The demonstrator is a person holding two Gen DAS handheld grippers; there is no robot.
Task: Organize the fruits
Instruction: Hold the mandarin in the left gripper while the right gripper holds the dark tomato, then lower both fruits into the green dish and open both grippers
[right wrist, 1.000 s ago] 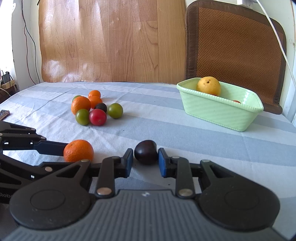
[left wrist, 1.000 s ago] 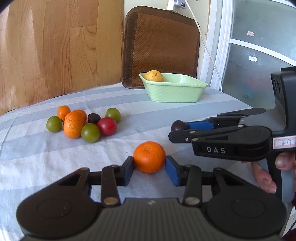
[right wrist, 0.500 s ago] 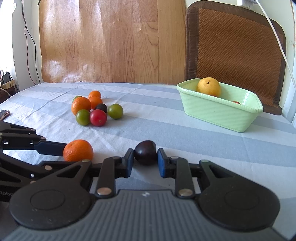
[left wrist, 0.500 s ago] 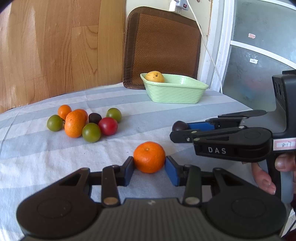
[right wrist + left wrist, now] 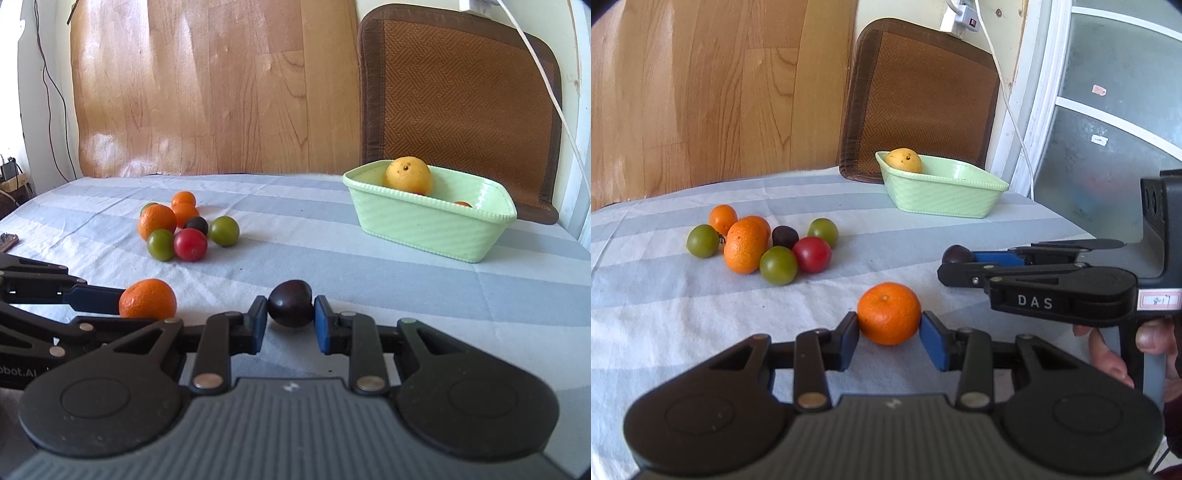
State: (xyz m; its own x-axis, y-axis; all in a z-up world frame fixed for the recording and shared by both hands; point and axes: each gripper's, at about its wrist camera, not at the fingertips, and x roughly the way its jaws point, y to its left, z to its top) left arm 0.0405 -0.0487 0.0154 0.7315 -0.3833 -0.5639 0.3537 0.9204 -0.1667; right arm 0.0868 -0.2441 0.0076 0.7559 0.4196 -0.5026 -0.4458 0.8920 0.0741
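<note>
Both low, close wrist views face the shared green basket (image 5: 942, 197).

bare cloth (image 5: 332, 251) lies open toward the basket (image 5: 424, 225); fruit cluster (image 5: 184, 229) stands left.

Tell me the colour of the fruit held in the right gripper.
Dark purple, nearly black: the plum in the right gripper, best seen in the right wrist view.

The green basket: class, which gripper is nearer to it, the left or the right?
Right. The right gripper, shut on a dark plum, sits closer to the green basket. The left gripper, shut on an orange, is farther from it.
</note>
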